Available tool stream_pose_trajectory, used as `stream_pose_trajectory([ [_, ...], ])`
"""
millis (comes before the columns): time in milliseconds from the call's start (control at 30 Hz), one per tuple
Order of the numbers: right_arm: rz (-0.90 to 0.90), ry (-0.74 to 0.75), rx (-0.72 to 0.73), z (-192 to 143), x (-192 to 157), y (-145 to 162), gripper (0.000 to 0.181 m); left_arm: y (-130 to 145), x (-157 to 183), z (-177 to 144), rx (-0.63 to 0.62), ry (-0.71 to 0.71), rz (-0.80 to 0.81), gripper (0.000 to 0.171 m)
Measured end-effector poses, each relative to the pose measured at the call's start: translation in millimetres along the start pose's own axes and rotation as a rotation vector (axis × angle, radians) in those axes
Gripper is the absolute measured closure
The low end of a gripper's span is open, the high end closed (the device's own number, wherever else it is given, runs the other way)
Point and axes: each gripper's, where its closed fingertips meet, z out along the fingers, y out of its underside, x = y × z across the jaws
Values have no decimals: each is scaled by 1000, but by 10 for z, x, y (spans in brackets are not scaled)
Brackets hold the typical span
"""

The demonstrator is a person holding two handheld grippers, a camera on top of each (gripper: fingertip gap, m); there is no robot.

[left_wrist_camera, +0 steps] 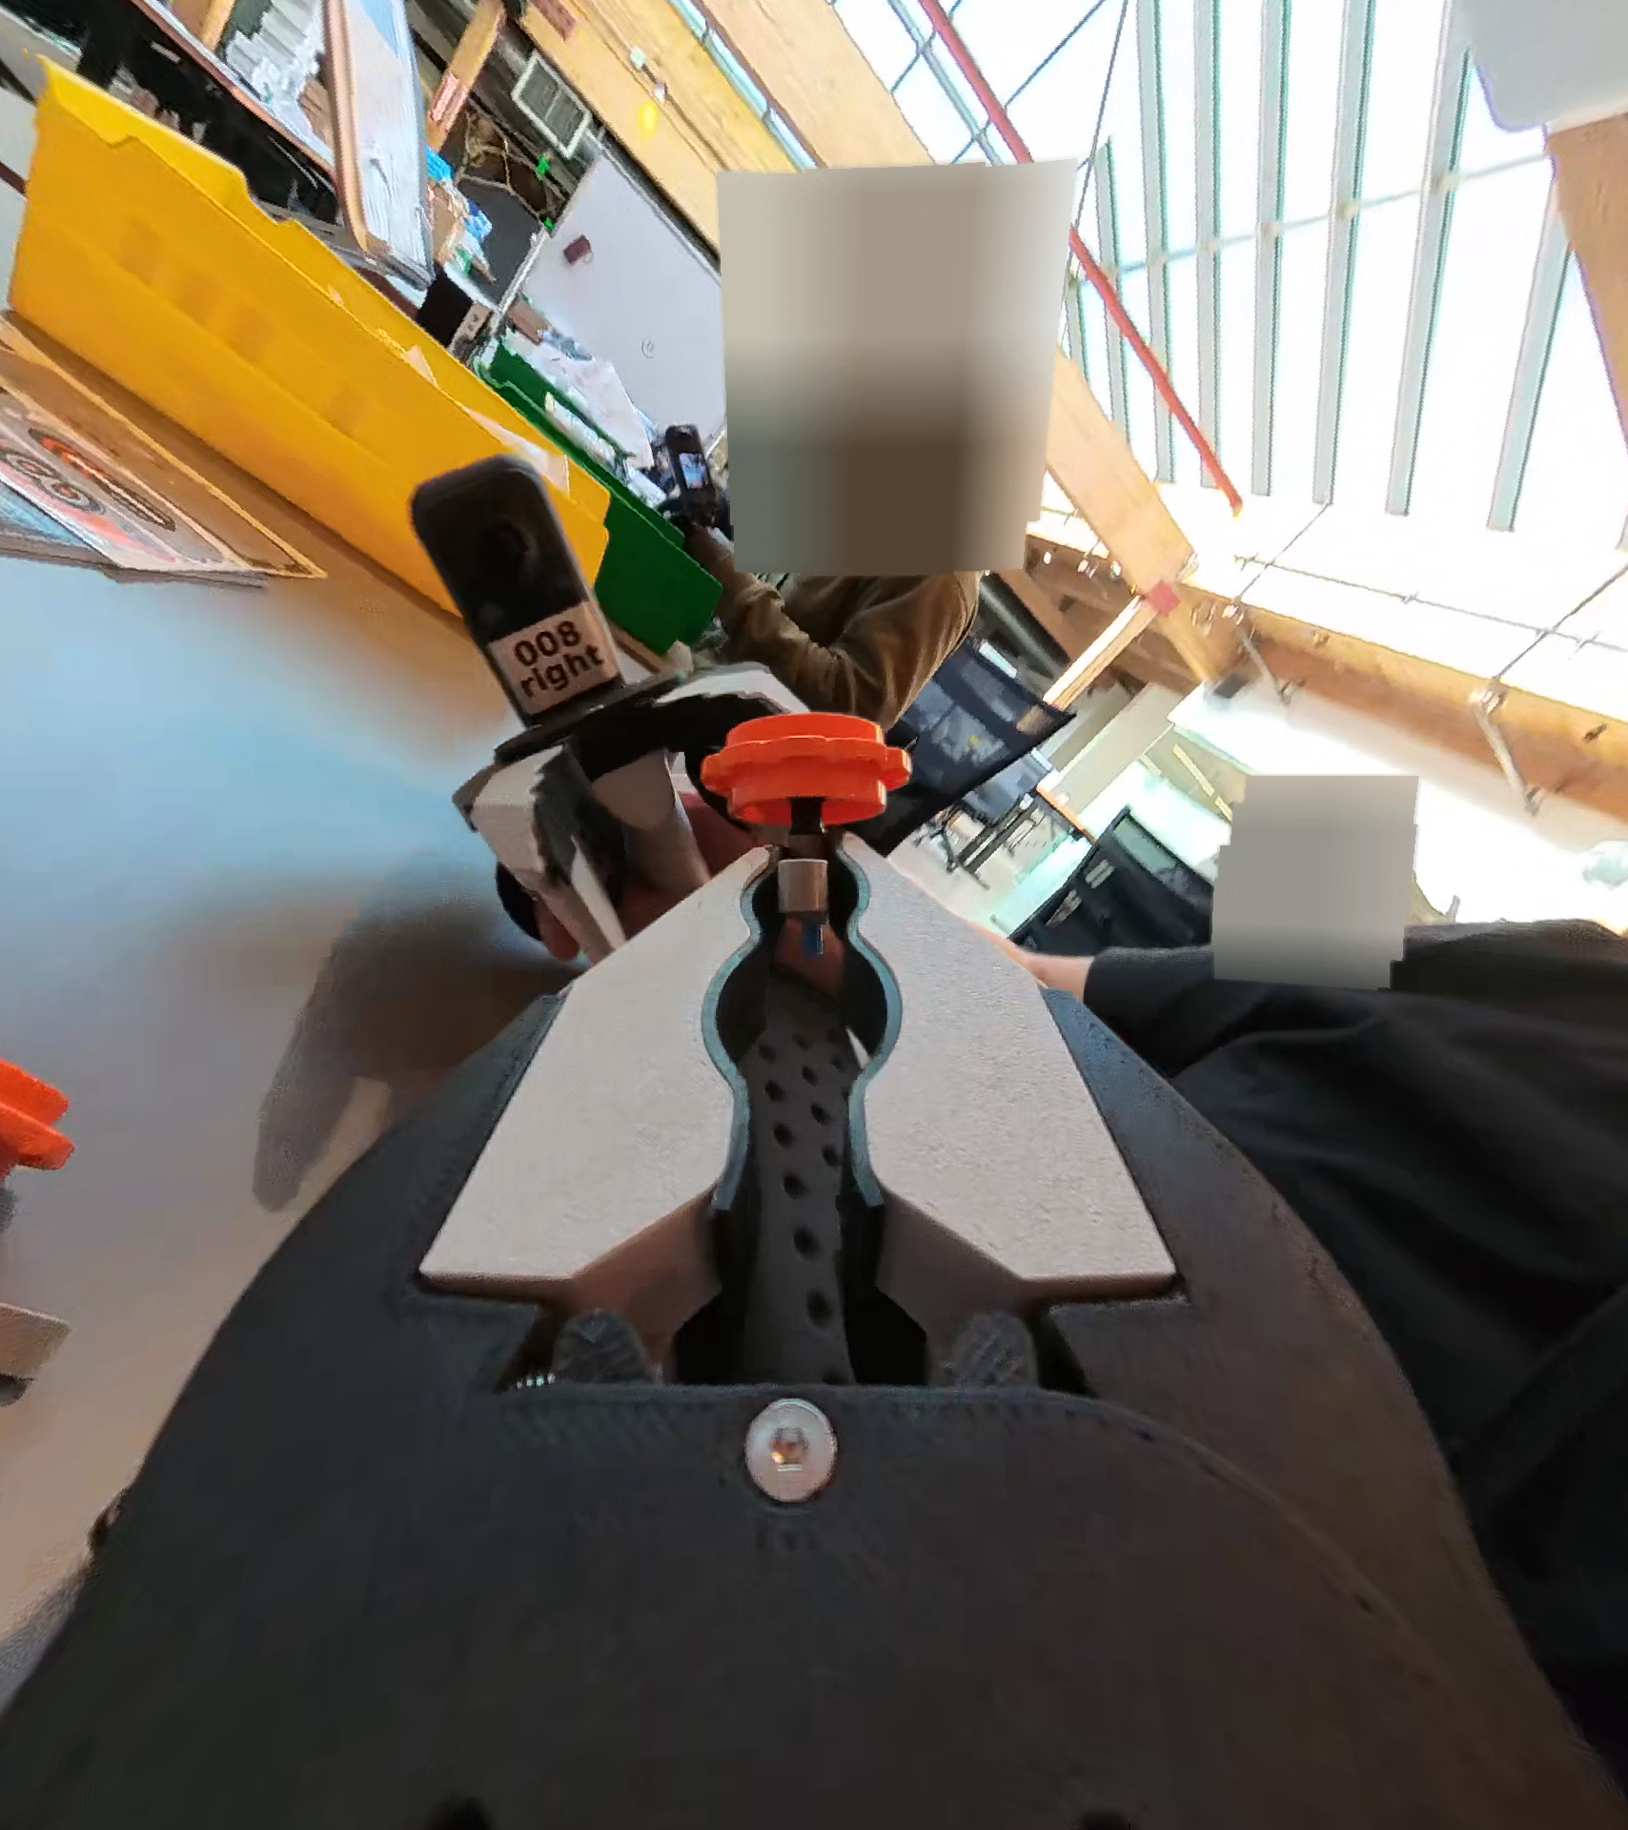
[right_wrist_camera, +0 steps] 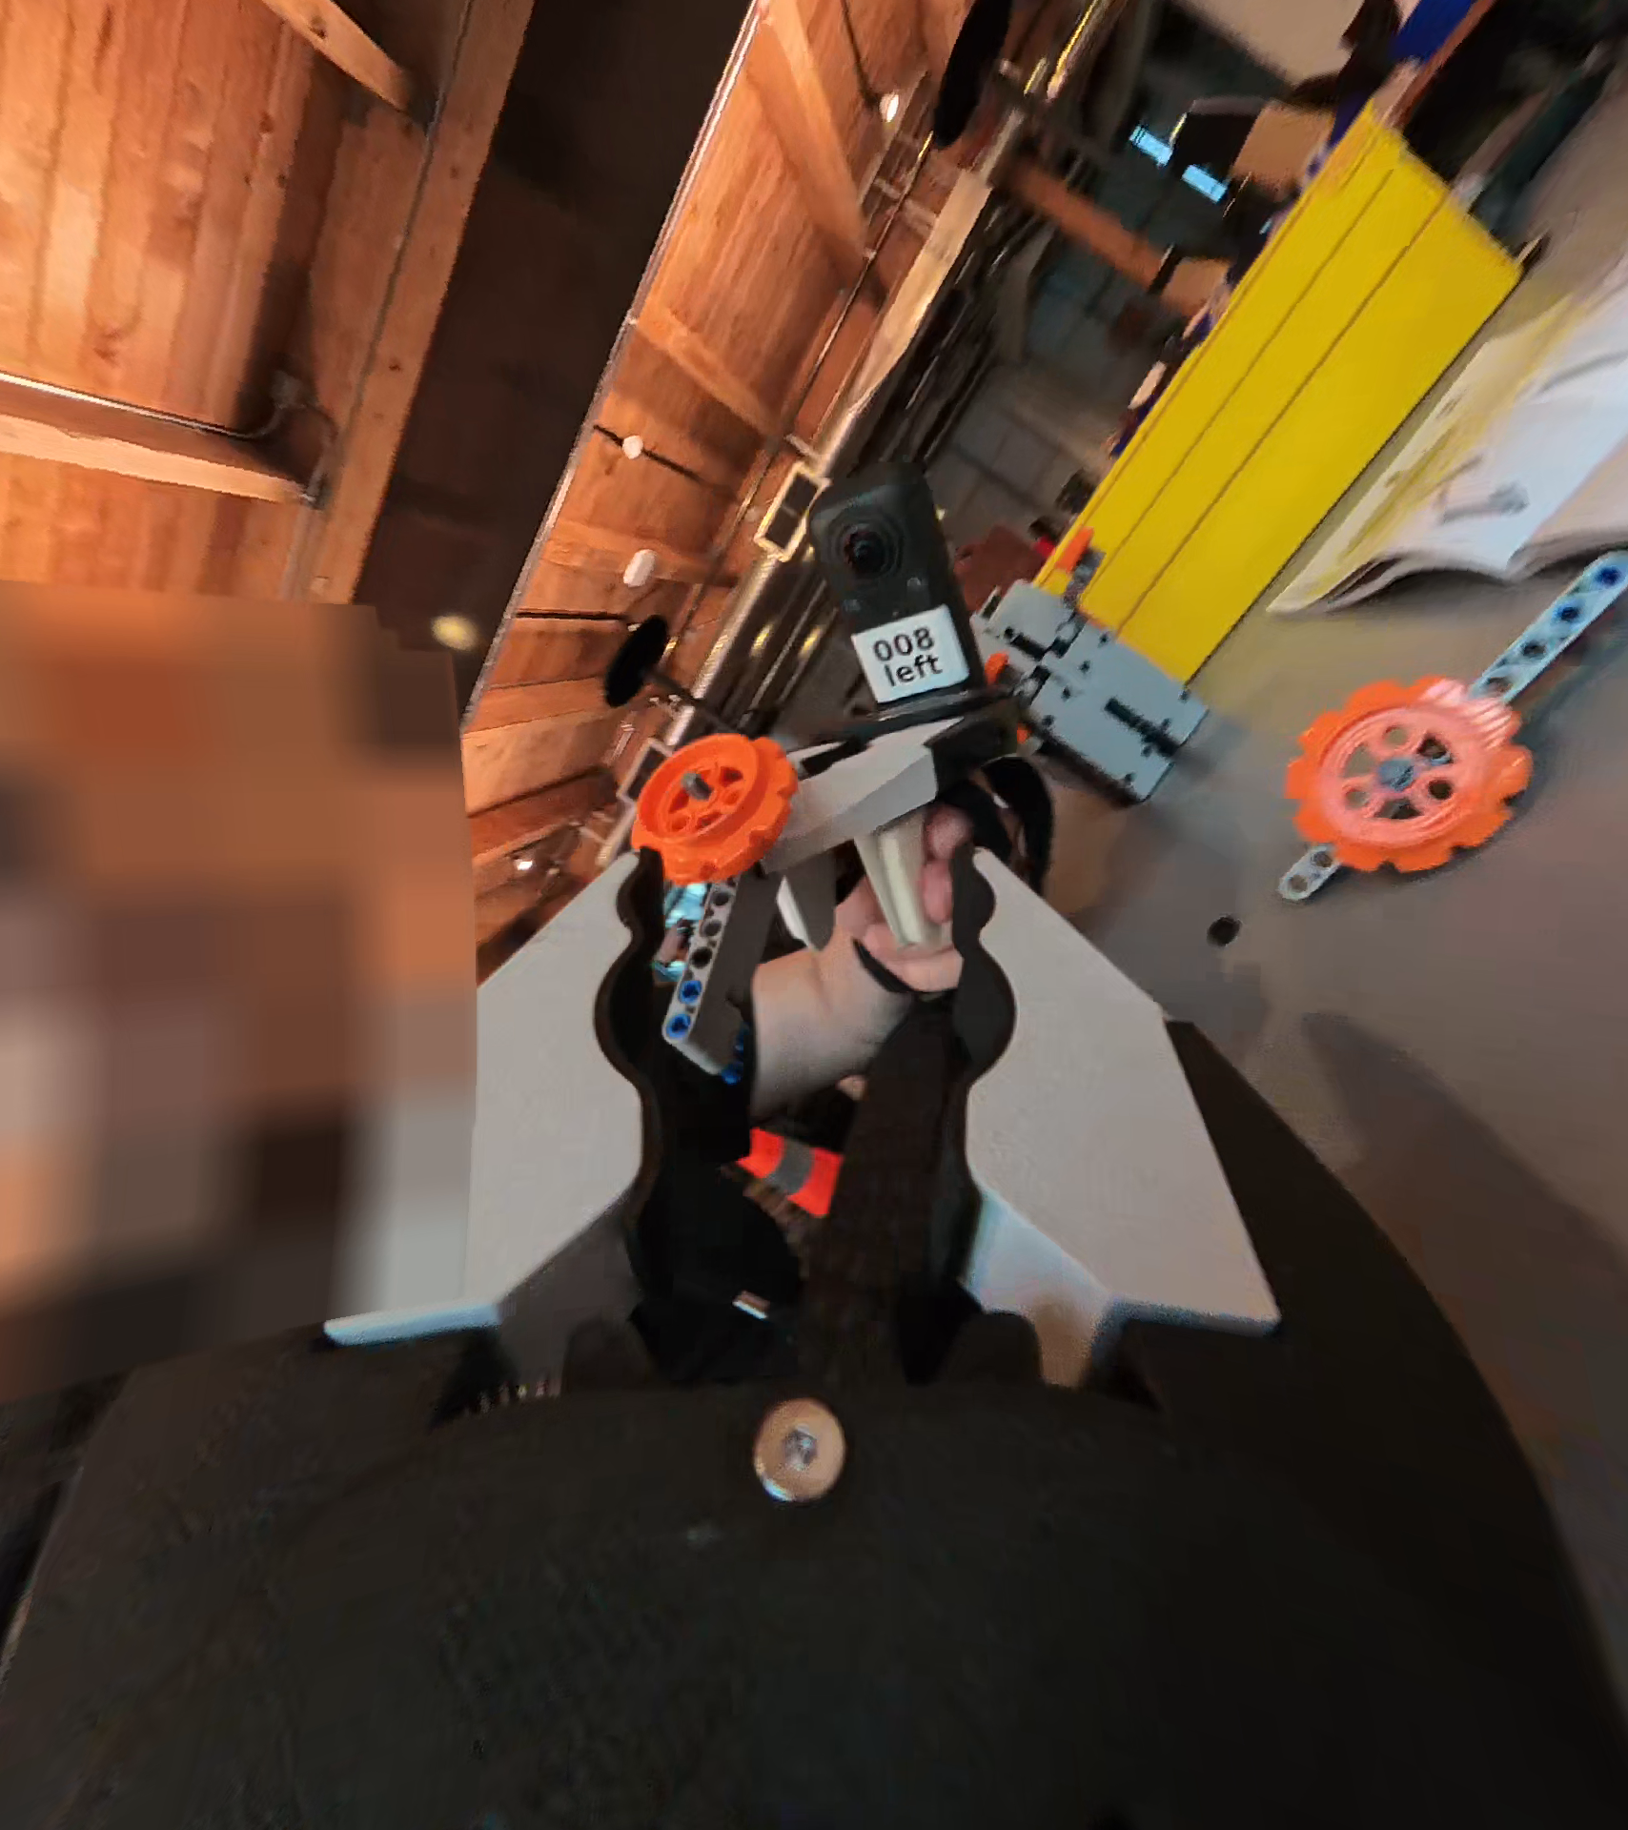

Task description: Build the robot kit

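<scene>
While left jaws pinch the orange gear's (left_wrist_camera: 805, 767) axle (upright), right jaws gape.

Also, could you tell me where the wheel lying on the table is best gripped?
I'd take the beam under the wheel, at its longer free end. Come from above, tool fingers across its narrow width: the wheel lies flat and wide with a toothed rim, while the beam is slim and straight-sided.

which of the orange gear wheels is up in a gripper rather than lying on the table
The smaller orange wheel on the grey holed beam, clamped in the left gripper. The larger orange wheel lies flat on the table, untouched, on a pale blue beam.
</scene>
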Motion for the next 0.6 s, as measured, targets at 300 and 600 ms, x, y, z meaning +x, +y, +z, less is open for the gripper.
stream_pose_trajectory([
  [300,-217,91,-7,8,0,-10,127,-168,-189,-139,107,-48,-107,166],
  [600,-231,143,-48,25,105,39,150,-131,-299,-139,95,-91,-104,166],
])
